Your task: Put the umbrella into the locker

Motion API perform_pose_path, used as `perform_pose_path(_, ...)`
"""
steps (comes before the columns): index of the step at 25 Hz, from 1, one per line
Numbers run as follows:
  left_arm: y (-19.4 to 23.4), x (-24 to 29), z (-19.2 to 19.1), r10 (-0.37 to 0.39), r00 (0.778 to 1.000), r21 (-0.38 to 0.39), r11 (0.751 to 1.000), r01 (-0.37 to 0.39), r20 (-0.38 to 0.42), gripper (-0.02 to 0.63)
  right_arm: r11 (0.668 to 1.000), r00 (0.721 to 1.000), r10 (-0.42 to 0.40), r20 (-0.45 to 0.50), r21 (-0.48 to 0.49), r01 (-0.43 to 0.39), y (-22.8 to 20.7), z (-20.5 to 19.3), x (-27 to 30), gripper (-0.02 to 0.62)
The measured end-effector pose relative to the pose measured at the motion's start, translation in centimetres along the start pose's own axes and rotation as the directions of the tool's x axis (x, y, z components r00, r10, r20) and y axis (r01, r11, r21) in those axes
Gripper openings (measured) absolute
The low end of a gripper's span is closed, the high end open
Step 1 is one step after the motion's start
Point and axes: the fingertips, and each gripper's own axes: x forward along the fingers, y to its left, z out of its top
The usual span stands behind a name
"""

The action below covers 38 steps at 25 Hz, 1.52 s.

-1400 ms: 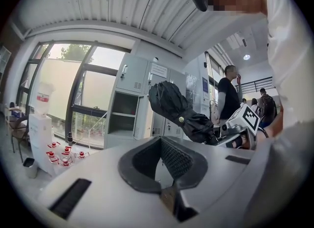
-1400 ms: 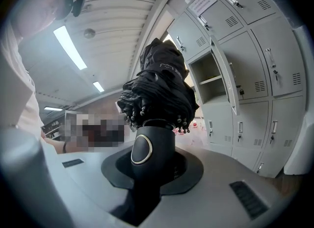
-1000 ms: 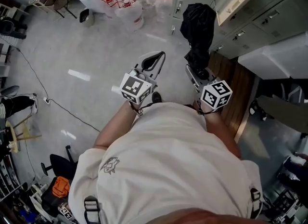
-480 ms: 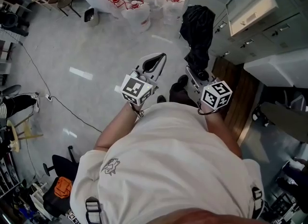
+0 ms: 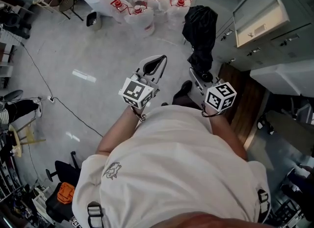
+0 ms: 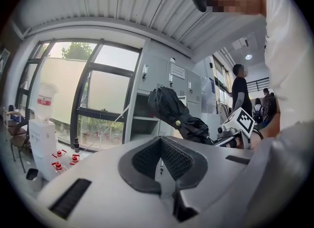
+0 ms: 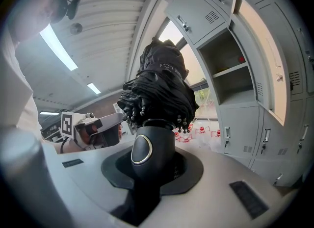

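Two stages to log: pickup done, stowing not yet done. Your right gripper pinches the black handle of the folded umbrella; its jaws are clamped on it and the canopy bundle stands up ahead of them. Your left gripper is pressed together at the tips with nothing between the pads, so it carries nothing. The umbrella is in the air out in front of you, near the locker but outside it. The locker compartment has its door swung wide, with a shelf showing inside

Judgement: roughly halfway. You have yet to close the gap, feed the umbrella into the compartment and release it. The door is already out of the way, so no opening step looks needed

Room: smooth grey floor, glossy with light reflections. A cable trails across it. Water jugs with red caps cluster near the windows. A wooden strip runs along the foot of the locker bank
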Motion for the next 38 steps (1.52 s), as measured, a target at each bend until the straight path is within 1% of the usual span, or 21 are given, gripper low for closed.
perform_pose_path(6,2.0,5.7,-0.5,-0.012,1.000,-0.008,1.000,0.012,-0.015,0.012,1.000,1.000,-0.018,-0.006,0.018,0.018,-5.4,2.2,1.4,0.100)
perform_pose_path(12,3.8,13.8,0.1,-0.032,0.999,-0.001,1.000,0.031,-0.013,0.012,0.999,0.999,-0.044,-0.019,0.027,0.045,-12.5,4.5,1.9,0.100)
perform_pose_path(16,4.1,19.3,-0.2,-0.051,0.998,-0.007,0.999,0.051,-0.031,0.012,0.997,0.999,-0.041,-0.030,0.059,0.043,-16.8,5.6,1.8,0.100)
perform_pose_path(22,4.5,26.1,-0.7,-0.075,0.996,-0.004,0.997,0.075,-0.046,0.012,0.997,0.999,-0.030,-0.039,0.070,0.032,-22.1,7.4,2.0,0.100)
perform_pose_path(26,4.7,29.3,-0.4,-0.108,0.993,0.014,0.994,0.109,-0.045,0.012,0.996,0.999,-0.043,-0.031,0.078,0.045,-24.4,8.2,2.4,0.100)
perform_pose_path(31,5.9,33.1,-0.5,-0.167,0.985,0.014,0.986,0.168,-0.047,0.012,0.993,0.995,-0.091,-0.042,0.076,0.094,-26.7,8.7,3.4,0.100)
perform_pose_path(35,7.8,35.9,-0.3,-0.224,0.973,0.003,0.974,0.225,-0.055,0.012,0.985,0.990,-0.138,-0.036,0.104,0.141,-28.1,9.7,4.9,0.100)
perform_pose_path(38,9.1,37.7,0.3,-0.278,0.959,0.008,0.960,0.279,-0.055,0.012,0.975,0.981,-0.189,-0.041,0.112,0.192,-29.1,10.3,5.9,0.101)
